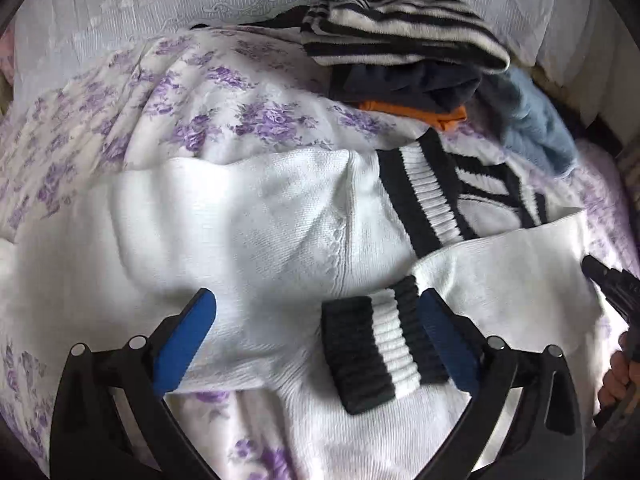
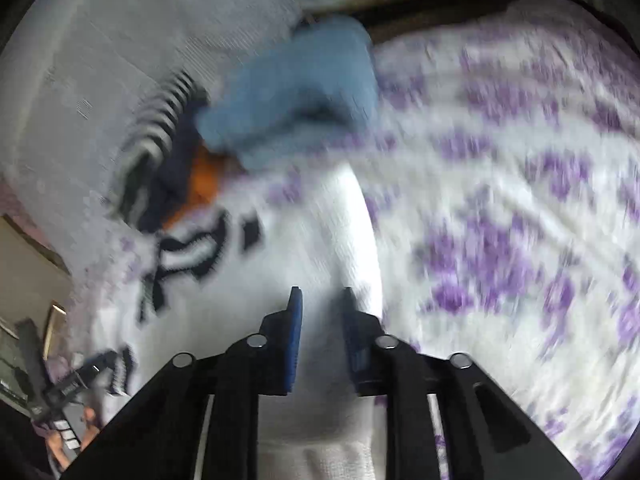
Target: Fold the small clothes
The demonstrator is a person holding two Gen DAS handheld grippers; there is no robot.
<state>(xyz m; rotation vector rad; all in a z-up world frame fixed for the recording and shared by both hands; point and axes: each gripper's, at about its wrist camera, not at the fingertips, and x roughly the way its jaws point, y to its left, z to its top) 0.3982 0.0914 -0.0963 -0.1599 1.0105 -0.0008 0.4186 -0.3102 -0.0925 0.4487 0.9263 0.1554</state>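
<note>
Hardly any lettering on show here. The one mark is a large black knitted emblem (image 1: 496,196) on the chest of the white sweater (image 1: 256,220), looking like interlocking letters, though a folded sleeve covers its lower part and the letters cannot be made out for certain. In the right wrist view the same emblem (image 2: 200,248) is smeared by blur, no help at all. The other clothes piled behind carry stripes and plain colours only, and the floral bedspread (image 1: 192,112) bears no words. No labels, tags or numbers readable anywhere.
</note>
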